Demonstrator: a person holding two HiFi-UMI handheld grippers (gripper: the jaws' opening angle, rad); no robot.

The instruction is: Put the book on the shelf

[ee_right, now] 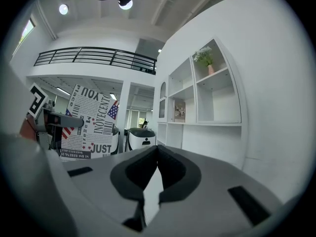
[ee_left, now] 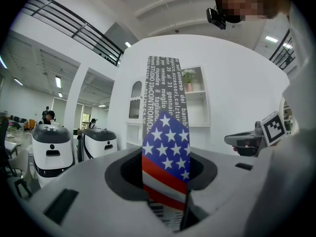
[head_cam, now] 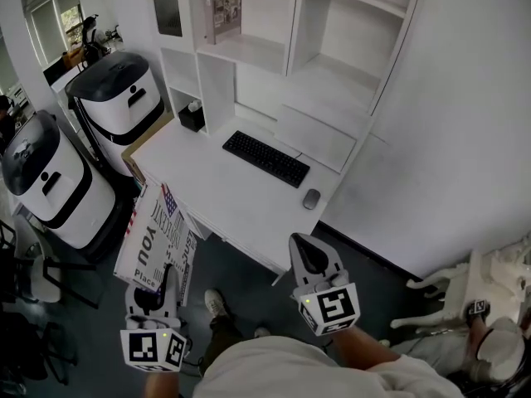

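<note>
Already, standing book [head_cam: 222, 8] inside shelf [head_cam: 253, 53]

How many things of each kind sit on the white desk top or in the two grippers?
Keyboard: 1
Mouse: 1
Black box, at the back left corner: 1
Book, clamped in the left gripper: 1
The right gripper holds nothing.
Total: 4

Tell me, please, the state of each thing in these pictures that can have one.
Book, closed, held in the air.
Left gripper, fingers shut on the book.
Right gripper, fingers shut, empty.
Second book, standing on the shelf.
</note>
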